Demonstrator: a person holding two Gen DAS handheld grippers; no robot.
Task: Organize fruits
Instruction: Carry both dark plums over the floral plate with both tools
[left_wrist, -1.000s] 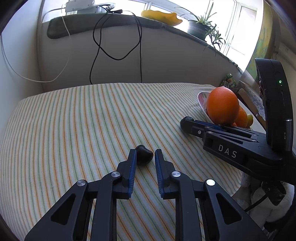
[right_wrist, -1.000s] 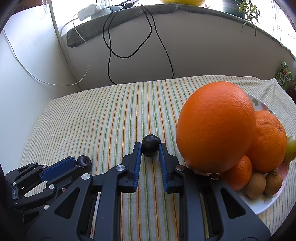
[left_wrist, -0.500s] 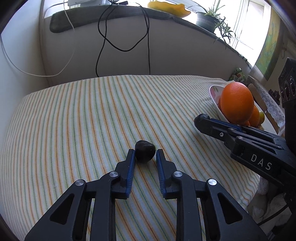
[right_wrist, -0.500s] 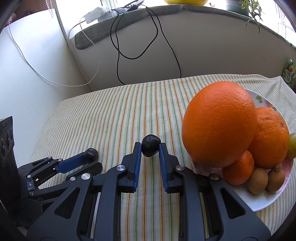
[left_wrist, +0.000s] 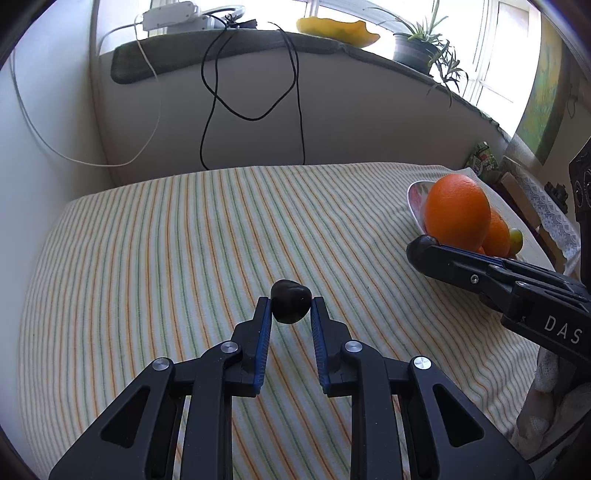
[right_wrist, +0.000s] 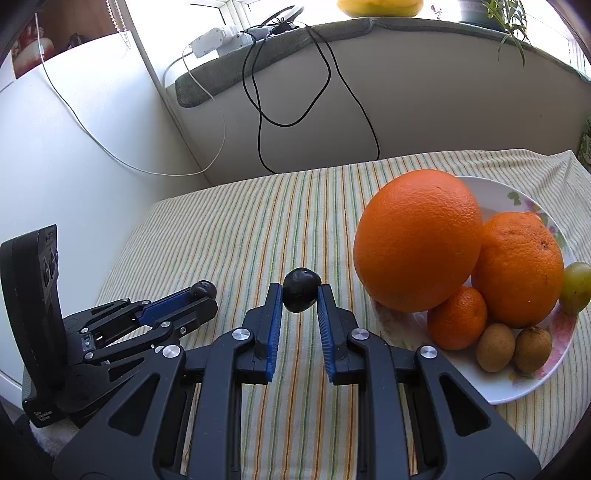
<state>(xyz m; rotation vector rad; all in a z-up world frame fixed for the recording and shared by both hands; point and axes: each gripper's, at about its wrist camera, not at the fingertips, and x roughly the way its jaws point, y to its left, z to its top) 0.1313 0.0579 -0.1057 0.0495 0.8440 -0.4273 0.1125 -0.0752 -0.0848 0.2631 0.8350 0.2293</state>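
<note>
Jaws of the left gripper (left_wrist: 290, 306) and right gripper (right_wrist: 300, 291) each clamp a dark plum, neither yet on the filled plate (right_wrist: 495, 192).

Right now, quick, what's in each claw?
Left gripper: shut on a dark cherry.
Right gripper: shut on another dark cherry.

White letters "DAS" are showing on the black body of the right gripper (left_wrist: 424, 247) in the left wrist view. Small print on the other device's base is staying too blurred to read.
</note>
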